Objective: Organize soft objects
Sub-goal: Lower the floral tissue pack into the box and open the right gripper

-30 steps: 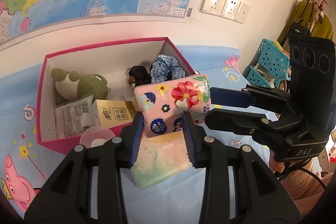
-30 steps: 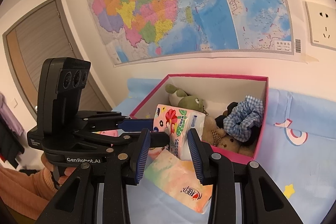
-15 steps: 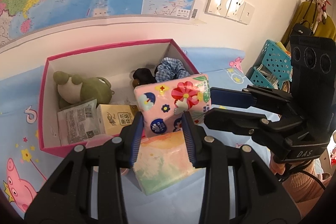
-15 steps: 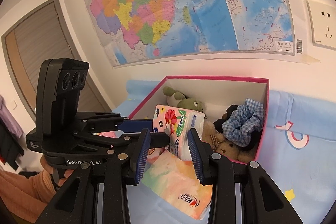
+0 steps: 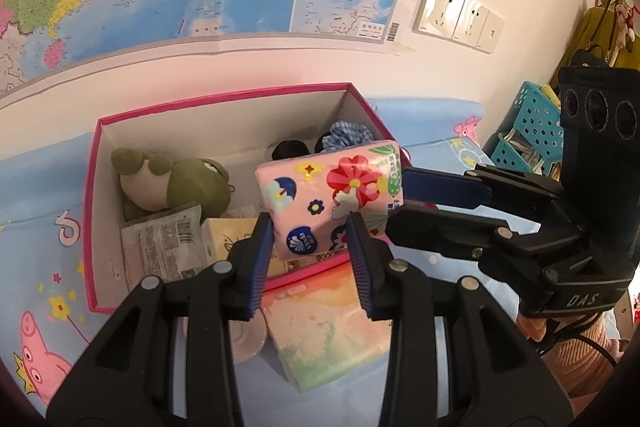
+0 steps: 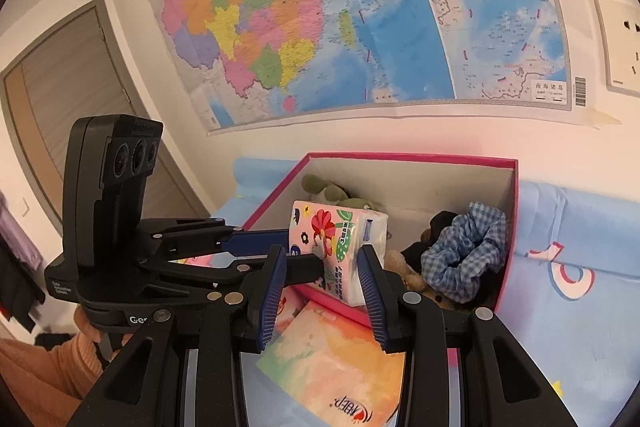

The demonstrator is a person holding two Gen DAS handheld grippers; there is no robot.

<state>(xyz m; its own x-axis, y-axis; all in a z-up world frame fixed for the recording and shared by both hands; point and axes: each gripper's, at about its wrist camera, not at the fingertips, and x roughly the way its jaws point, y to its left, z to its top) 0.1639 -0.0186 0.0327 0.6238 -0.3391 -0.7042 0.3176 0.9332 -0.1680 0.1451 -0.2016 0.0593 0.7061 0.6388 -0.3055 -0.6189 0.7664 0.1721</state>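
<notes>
Both of my tools grip one pink floral tissue pack (image 5: 334,197) above the open pink box (image 5: 91,211), in a room with a large wall map (image 6: 352,11) behind it. My left tool (image 5: 311,233) pinches the near lower edge of the pack, jaws narrowed onto it with the blue pads pressing its sides. My right tool (image 5: 400,205) reaches in from the right in the left wrist view, its blue-padded fingers (image 5: 440,187) closed on the pack's right end. In the right wrist view that same right tool (image 6: 322,269) has the pack (image 6: 340,243) squeezed between its pads, while the left tool (image 6: 304,247) comes in from the left side of the picture and meets the pack's flowered face.

The pack hangs tilted over the front wall of the box, clear of the things inside. In the box lie a green plush frog (image 5: 168,183) at the left, a blue checked scrunchie (image 6: 466,247) and a dark one beside it at the right, a white printed sachet (image 5: 168,247) and a yellow carton (image 5: 228,239) near the front wall. A second pack, with a pastel orange and green wrapper (image 6: 340,359), lies flat on the blue cartoon-print sheet (image 5: 36,227) just outside the box, under my tools. A person's hand in an orange sleeve (image 6: 44,371) holds the left tool's handle.
</notes>
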